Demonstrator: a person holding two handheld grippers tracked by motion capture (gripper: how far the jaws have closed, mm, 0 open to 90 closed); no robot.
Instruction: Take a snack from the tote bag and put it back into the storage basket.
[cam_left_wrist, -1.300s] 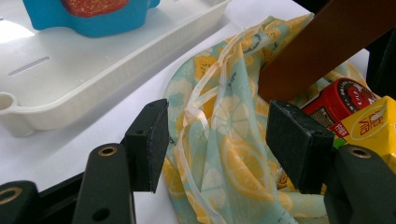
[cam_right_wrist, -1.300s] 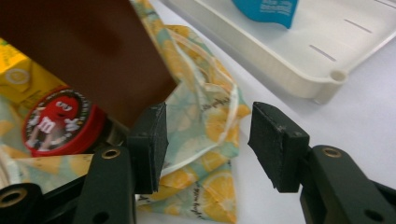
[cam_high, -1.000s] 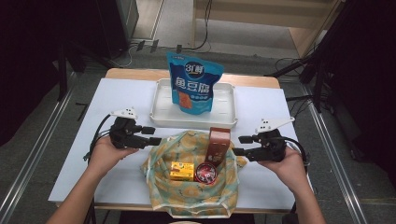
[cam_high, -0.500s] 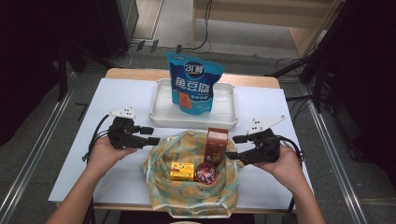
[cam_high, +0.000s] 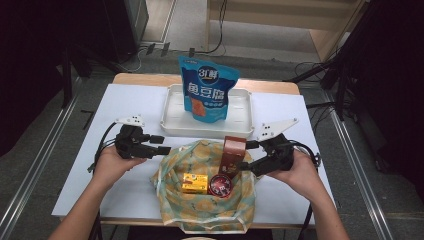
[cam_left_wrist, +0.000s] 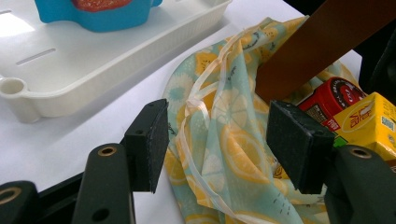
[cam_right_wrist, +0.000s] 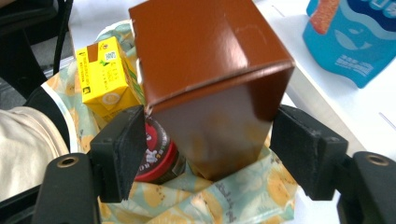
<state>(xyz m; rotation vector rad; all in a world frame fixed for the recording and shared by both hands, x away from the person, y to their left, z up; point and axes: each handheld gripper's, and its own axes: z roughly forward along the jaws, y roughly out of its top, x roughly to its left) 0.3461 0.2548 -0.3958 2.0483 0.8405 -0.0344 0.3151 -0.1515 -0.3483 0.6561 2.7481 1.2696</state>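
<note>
The brown box (cam_right_wrist: 212, 88) stands upright in the mouth of the lemon-print bag (cam_high: 205, 200), which lies on the table's near edge, just in front of the white tray (cam_high: 170, 120). The right gripper (cam_right_wrist: 210, 154) has its jaws wide, one pad on each side of the box, with a gap visible on both sides — it is placed for a grasp but not yet closed. In the bag beside the box sit a red-lidded jar (cam_right_wrist: 161, 156) and a yellow carton (cam_right_wrist: 109, 74); the blue pouch (cam_high: 207, 87) already stands in the tray. My reading is that the bag is being unpacked into the tray: one item looks done, the box is next, and the jar and carton remain.

To the bag's left, the left gripper (cam_left_wrist: 219, 140) also holds its jaws wide, straddling the bag's rim and its pale drawstring (cam_left_wrist: 198, 107), apparently ready to pin the fabric.

The left gripper view shows that drawstring and the loose folds, which the high view blurs. The right gripper view shows the gaps beside the box; the high view alone gives the bag's place against the tray.
</note>
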